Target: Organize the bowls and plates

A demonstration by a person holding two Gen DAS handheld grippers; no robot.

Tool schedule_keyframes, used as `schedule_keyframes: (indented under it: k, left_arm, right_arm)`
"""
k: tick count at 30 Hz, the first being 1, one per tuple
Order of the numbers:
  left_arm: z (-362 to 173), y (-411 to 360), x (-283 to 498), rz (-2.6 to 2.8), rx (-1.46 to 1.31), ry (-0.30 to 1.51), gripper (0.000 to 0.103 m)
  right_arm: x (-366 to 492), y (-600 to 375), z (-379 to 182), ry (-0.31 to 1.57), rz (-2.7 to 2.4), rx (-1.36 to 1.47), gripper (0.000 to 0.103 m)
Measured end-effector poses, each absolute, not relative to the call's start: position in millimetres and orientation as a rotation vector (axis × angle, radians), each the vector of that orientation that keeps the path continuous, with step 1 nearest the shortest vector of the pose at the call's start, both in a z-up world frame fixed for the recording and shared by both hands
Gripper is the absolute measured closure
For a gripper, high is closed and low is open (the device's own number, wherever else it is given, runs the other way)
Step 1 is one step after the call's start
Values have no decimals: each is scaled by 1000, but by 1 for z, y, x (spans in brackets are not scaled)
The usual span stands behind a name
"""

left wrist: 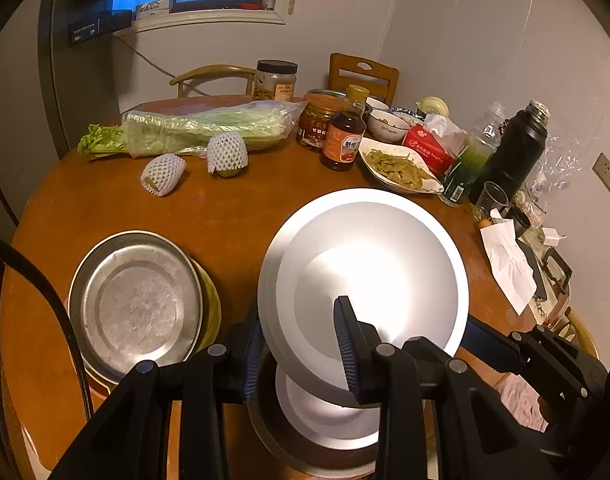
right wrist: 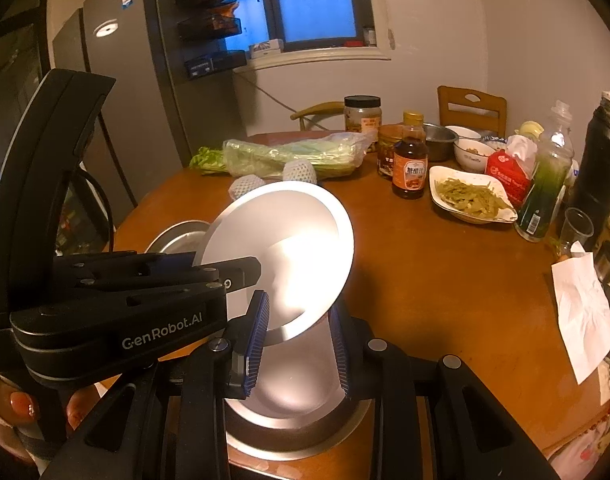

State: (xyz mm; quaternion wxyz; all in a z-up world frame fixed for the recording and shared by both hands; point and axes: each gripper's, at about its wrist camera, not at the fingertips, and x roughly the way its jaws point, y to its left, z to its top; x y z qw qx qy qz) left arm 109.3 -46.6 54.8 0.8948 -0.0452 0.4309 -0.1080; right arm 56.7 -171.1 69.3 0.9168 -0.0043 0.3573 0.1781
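A shiny silver deep plate (left wrist: 369, 264) (right wrist: 289, 240) hangs tilted above the near part of the round wooden table (left wrist: 233, 216). My left gripper (left wrist: 299, 312) is shut on its near left rim. My right gripper (right wrist: 299, 302) is shut on its lower rim, and its blue pad (left wrist: 479, 336) shows at the plate's right side in the left wrist view. The left gripper (right wrist: 247, 270) reaches in from the left in the right wrist view. Right below the plate, another silver dish (left wrist: 325, 420) (right wrist: 289, 404) rests on the table. A stack of steel plates (left wrist: 137, 304) (right wrist: 177, 236) lies to the left.
Behind the plates lie bagged celery (left wrist: 209, 130) and two net-wrapped fruits (left wrist: 163, 174). At the back right stand a sauce bottle (left wrist: 343, 140), jars, bowls, a dish of green vegetables (left wrist: 399, 166), a tissue pack, a black flask (left wrist: 513, 152) and a cup. White paper (left wrist: 509, 264) lies at the right edge.
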Motion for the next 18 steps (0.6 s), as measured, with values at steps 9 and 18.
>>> schedule_keyframes:
  k: [9, 18]
  left_arm:
    - [43, -49, 99, -246, -100, 928, 69]
    - [27, -54, 93, -249, -84, 967, 69]
  right_arm:
    - [46, -173, 62, 757, 364, -13, 72]
    - [39, -178, 47, 795, 361, -11, 72]
